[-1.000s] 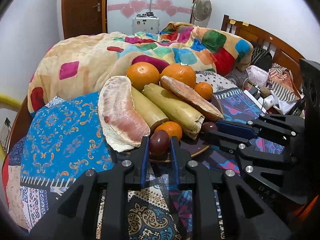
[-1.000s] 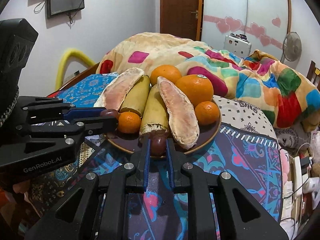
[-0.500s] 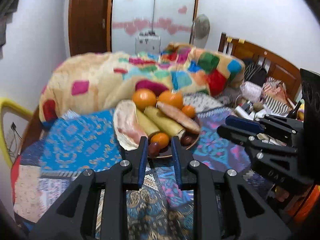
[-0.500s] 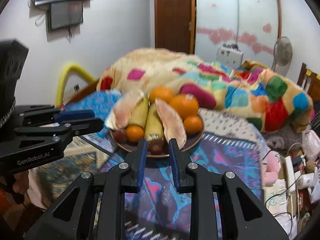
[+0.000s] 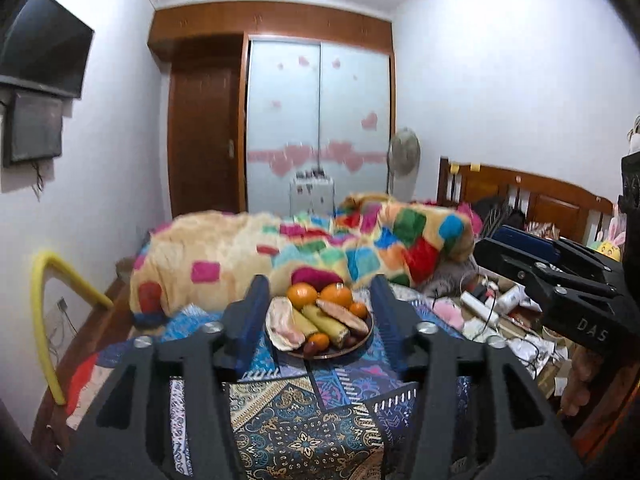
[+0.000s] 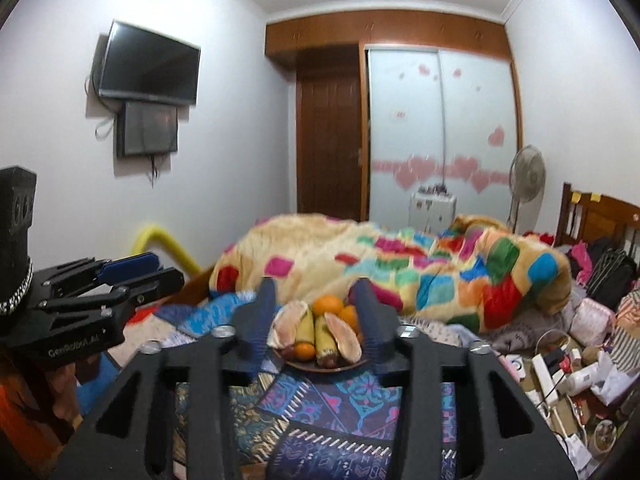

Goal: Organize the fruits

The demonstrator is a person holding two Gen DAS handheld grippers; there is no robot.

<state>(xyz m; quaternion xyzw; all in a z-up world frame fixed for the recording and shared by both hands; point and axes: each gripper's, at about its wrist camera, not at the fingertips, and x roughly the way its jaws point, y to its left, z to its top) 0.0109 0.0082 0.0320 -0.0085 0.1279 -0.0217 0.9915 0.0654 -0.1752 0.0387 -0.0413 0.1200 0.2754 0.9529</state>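
A brown plate (image 5: pixel 362 342) of fruit sits on the patterned bed cover: oranges (image 5: pixel 302 295), pomelo wedges (image 5: pixel 282 324), yellow sugarcane pieces (image 5: pixel 325 322), a small tangerine (image 5: pixel 319 340) and dark plums (image 5: pixel 309 347). The plate (image 6: pixel 304 365) also shows in the right wrist view with the same fruit (image 6: pixel 327 304). My left gripper (image 5: pixel 318 312) is open and empty, well back from the plate. My right gripper (image 6: pixel 314 312) is open and empty, also well back. Each gripper shows from the side in the other's view: the right (image 5: pixel 552 276), the left (image 6: pixel 100 284).
A colourful patchwork blanket (image 5: pixel 320 252) is heaped behind the plate. Clutter of bottles, cables and bags (image 6: pixel 572 364) lies on the right of the bed. A yellow tube (image 5: pixel 46 320) stands at the left; a wooden headboard (image 5: pixel 532 196) at the right.
Both grippers let go of the dark plums at the plate's front edge, opened wide, and pulled far back and up. The plate now looks small and distant.
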